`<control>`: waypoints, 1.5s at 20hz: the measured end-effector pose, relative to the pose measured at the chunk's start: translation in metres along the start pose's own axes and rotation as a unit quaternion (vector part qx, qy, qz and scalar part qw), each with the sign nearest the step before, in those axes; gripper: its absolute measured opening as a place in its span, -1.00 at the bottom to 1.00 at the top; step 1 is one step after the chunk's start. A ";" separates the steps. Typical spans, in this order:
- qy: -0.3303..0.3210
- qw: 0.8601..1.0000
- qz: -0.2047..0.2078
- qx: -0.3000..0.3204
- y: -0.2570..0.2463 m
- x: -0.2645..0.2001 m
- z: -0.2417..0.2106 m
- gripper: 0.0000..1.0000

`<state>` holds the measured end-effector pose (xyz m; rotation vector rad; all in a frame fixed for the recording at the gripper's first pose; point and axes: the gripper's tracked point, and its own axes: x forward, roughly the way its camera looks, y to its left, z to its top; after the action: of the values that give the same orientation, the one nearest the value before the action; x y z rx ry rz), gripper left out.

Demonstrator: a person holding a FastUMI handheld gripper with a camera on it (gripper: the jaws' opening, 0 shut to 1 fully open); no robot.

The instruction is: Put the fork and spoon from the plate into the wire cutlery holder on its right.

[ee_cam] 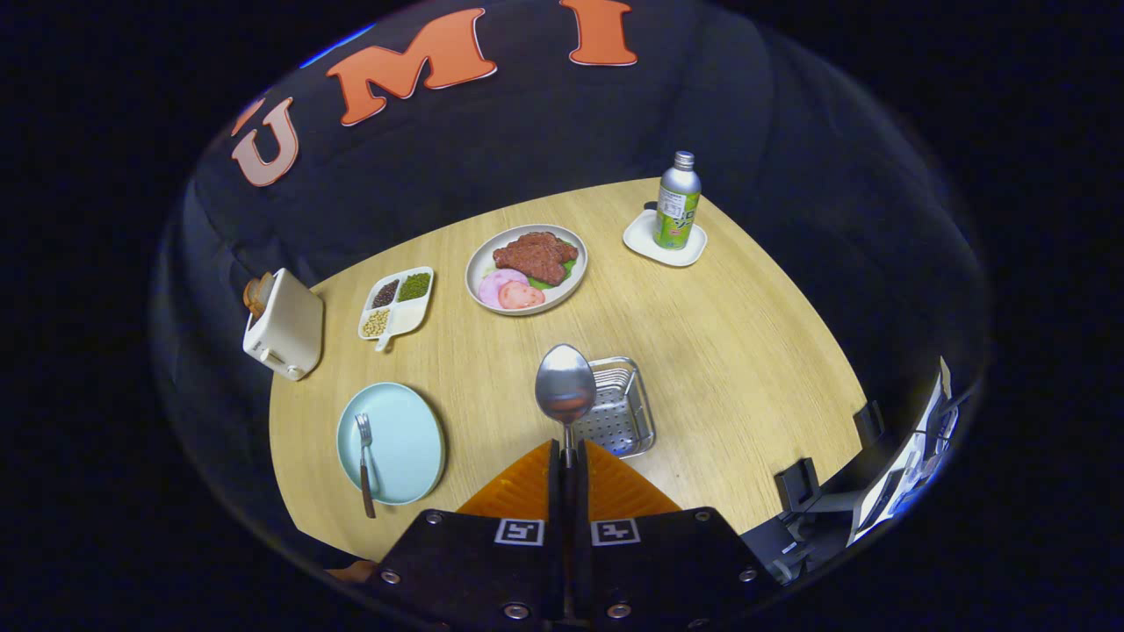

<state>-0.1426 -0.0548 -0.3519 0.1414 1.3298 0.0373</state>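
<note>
- Orange fingers of the hand-held gripper (568, 456) are clenched on the spoon (565, 386) handle; its bowl is held up just beside the wire cutlery holder (622, 405)
- The spoon should be centred over the holder, lowered handle-first, then released
- The fork (363, 461) lies on the blue plate (391, 443), left of the holder

The table (720, 351) is light yellow wood with thin lines in it. The plate (404, 439) is pale blue, and the fork (363, 456) on it is silver with a dark handle. The spoon (565, 384) is shiny silver. The gripper (569, 465) has orange fingers (518, 491) with fine ridges that pinch its handle, and black-and-white square marks. The cutlery holder (625, 412) is shiny silver wire. The toaster (285, 326) is cream. The bottle (678, 204) is silver and green on a white coaster (650, 241).
</note>
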 end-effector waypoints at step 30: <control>-0.469 0.881 0.050 -0.038 0.017 -0.178 0.210 0.38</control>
<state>0.0189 -0.0737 -0.1298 0.1349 0.3448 0.0953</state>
